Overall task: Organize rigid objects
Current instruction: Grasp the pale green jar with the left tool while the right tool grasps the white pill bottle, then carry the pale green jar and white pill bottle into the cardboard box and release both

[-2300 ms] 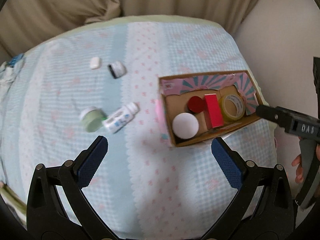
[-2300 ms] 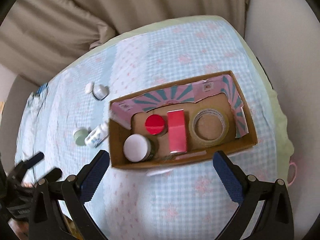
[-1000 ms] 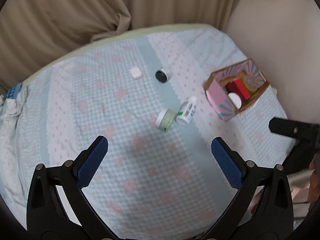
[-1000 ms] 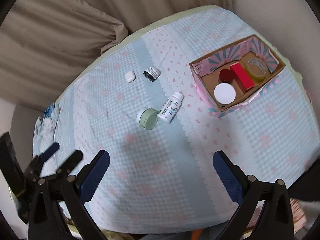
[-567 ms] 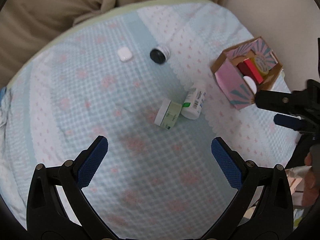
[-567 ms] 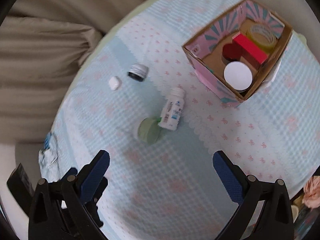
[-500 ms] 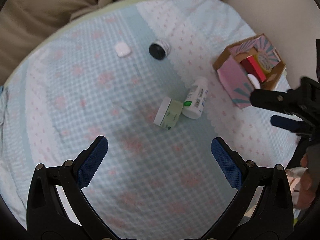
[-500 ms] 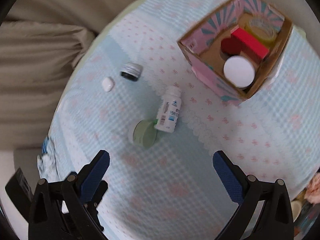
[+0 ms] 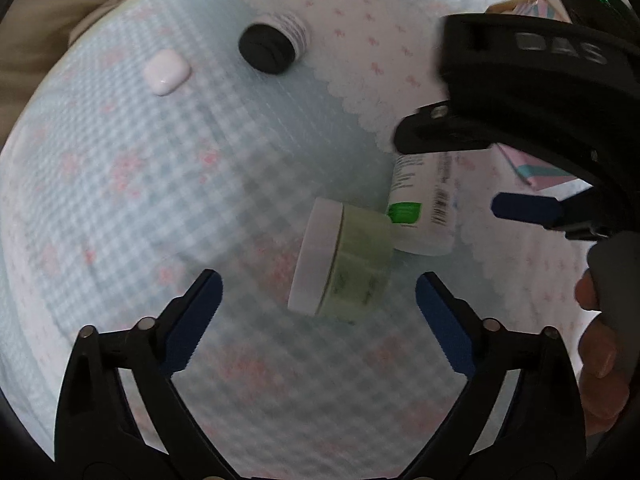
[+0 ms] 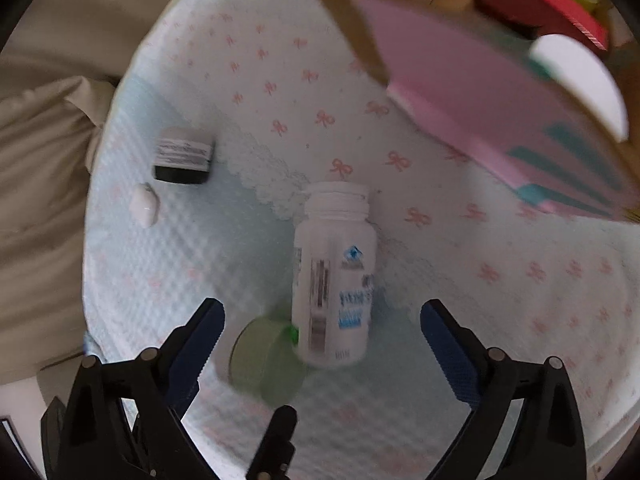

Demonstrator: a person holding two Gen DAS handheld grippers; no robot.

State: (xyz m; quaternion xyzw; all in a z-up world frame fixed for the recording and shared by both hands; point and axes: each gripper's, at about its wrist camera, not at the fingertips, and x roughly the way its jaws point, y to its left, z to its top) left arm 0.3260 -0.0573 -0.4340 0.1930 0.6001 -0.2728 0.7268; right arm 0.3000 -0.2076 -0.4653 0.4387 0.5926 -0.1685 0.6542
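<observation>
**Closing in on the bottle and the jar**

Hovering low over the table (image 9: 100,208), both tools spread wide and gripping nothing. Lying on its side in the middle of the checked cloth: the white pill bottle (image 10: 334,276), cap end pointing toward the cardboard box (image 10: 472,92), base touching the green jar (image 9: 344,264), also tipped over. Framing the bottle between the fingers of the right tool (image 10: 320,334); framing the jar between those of the left tool (image 9: 316,308).

Judging the step in hand as a grasp on the bottle. Doing it well: centring on the label band, squeezing across the round body rather than along it (a cylinder on soft cloth rolling easily), lowering squarely so neither pad nudges the jar. Waiting farther off: the black-capped jar (image 9: 272,46) and the small white case (image 9: 166,72). Already sitting in the box: a red block (image 10: 548,4) and a white lid (image 10: 580,76).
</observation>
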